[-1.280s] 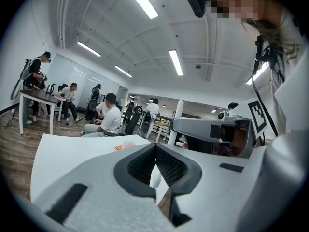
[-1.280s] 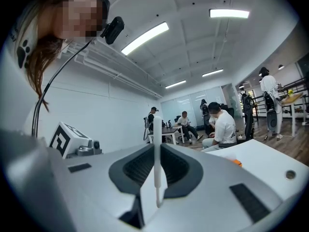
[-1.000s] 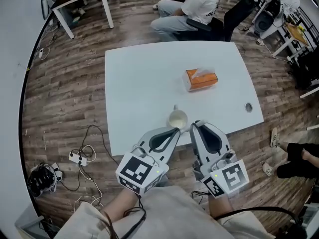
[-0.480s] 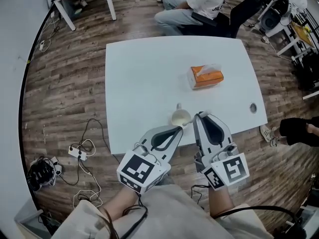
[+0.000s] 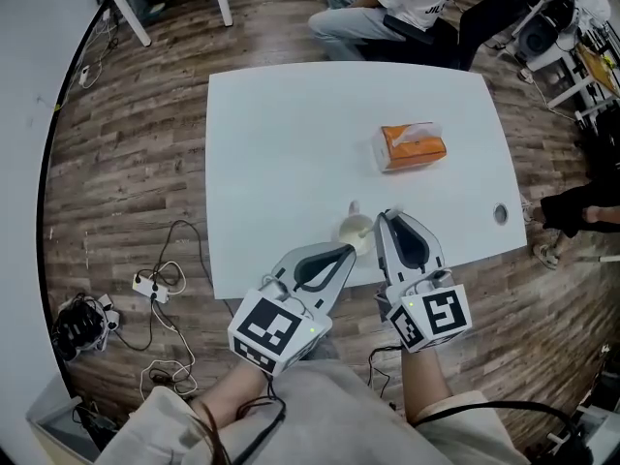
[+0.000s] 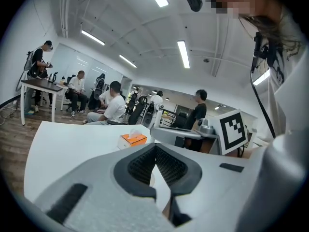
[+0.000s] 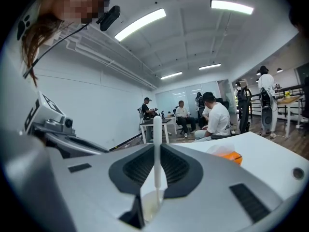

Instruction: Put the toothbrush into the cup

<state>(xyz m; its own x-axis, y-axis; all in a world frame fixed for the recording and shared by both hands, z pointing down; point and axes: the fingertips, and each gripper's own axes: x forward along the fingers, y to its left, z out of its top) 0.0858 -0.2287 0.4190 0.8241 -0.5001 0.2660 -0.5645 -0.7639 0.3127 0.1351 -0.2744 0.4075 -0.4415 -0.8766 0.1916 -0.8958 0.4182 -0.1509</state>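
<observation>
A white toothbrush (image 7: 157, 129) stands upright between the jaws of my right gripper (image 7: 157, 148), which is shut on it. Its thin lower end reaches down into a cream cup (image 7: 150, 207) seen through the gap below the jaws. In the head view the cup (image 5: 356, 231) sits near the front edge of the white table (image 5: 281, 163). The right gripper (image 5: 385, 217) is at the cup's right rim. My left gripper (image 5: 347, 250) is shut, its tips just in front of the cup. Nothing shows between its jaws in the left gripper view (image 6: 155, 148).
An orange tissue box (image 5: 413, 147) lies on the table behind and to the right of the cup. A small round hole (image 5: 500, 214) is near the table's right edge. People sit beyond the far edge (image 5: 407, 8). Cables and a power strip (image 5: 155, 284) lie on the floor at left.
My right gripper has moved forward, from beside the cup's near right side to its right rim. The left gripper stays at the cup's front. The head view has shifted slightly.
</observation>
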